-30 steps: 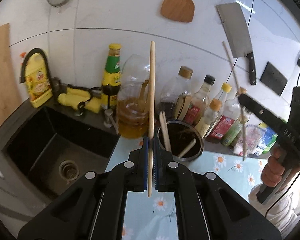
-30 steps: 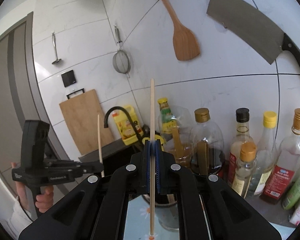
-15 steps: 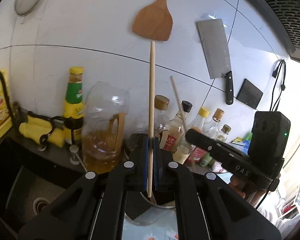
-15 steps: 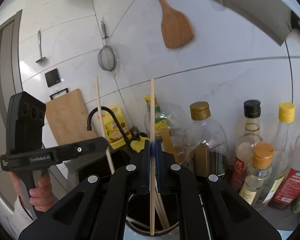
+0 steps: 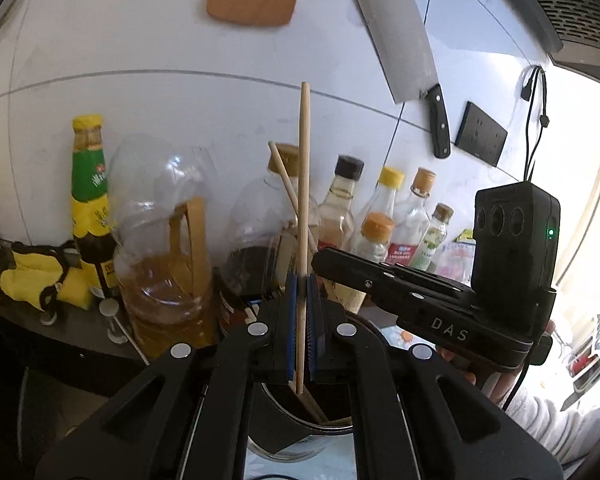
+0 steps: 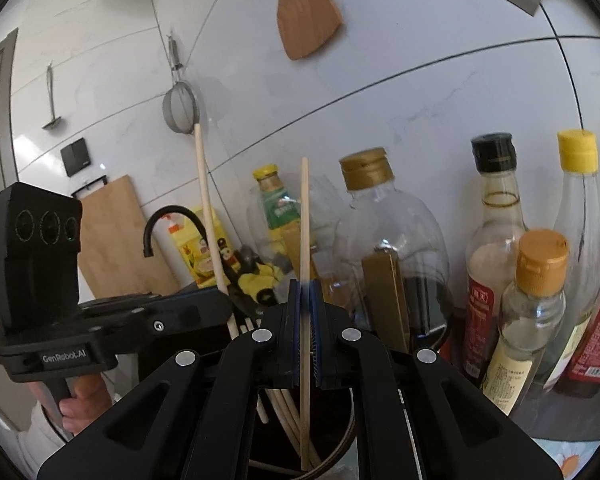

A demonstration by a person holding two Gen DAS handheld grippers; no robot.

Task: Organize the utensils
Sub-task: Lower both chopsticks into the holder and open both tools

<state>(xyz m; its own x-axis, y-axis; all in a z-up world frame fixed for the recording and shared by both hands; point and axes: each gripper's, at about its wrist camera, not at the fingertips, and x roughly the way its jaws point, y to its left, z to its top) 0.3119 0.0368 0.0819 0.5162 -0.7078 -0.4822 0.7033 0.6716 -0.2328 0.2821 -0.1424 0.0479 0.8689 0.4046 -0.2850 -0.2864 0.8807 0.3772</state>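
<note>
**Both chopsticks upright, holder right underneath**

My left hand-held gripper [image 5: 300, 328] is clamped on a pale wooden chopstick [image 5: 303, 184], and my right hand-held gripper [image 6: 307, 336] pinches its own pale wooden chopstick [image 6: 305, 240]. Both sticks stand near vertical, lower tips pointing into the dark round utensil holder [image 6: 346, 446] directly below, where more chopsticks already lean. The right tip looks deeper in, so I'd guess it drops first.

Bright daylight blows out the right edge of the left view; fisheye bends the wall tiles [image 6: 380, 92], corners go black
</note>
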